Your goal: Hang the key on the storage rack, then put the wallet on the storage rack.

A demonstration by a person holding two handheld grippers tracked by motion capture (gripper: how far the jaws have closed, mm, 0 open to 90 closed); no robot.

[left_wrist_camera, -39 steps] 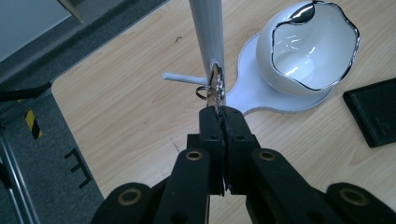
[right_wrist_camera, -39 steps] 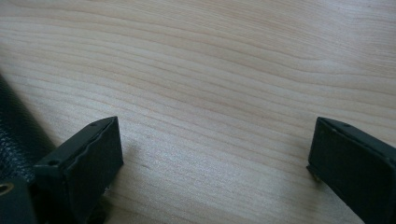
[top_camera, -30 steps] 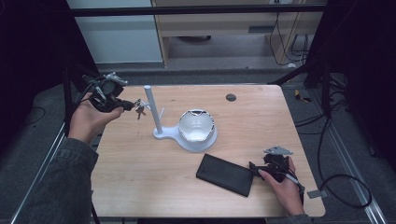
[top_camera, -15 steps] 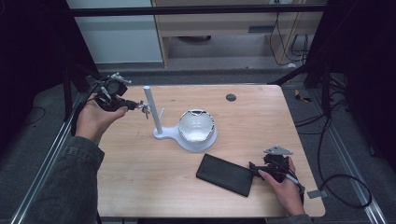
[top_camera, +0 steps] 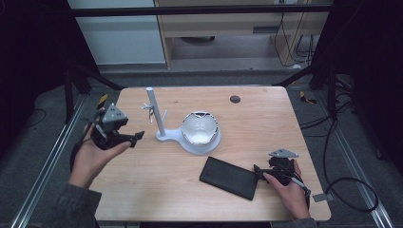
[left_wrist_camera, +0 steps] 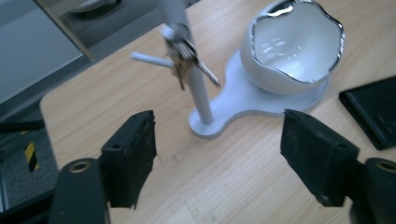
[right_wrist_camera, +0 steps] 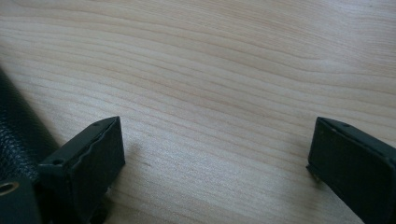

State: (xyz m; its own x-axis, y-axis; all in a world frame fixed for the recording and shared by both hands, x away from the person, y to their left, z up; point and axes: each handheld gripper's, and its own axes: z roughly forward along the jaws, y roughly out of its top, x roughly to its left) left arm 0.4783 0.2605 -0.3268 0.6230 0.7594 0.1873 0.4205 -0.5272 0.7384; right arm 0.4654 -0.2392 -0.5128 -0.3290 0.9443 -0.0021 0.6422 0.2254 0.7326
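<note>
A white stand with side pegs rises from a base that also carries a white bowl. A bunch of keys hangs on the stand's peg. My left gripper hovers just left of the stand. Its jaws have just been opening and stand open with nothing between them. A black case lies flat near the front edge. My right gripper rests at the case's right end, open over bare wood, with the case beside its left jaw.
The wooden table has a small dark round spot near its far edge. The bowl is empty and has a wavy silver rim. Metal rails run along both sides of the table. Cables lie on the floor at the right.
The left gripper, which was shut on the keys beside the pole, has opened, left them hanging on the peg, and dropped back toward the near left. The right gripper has not moved.
</note>
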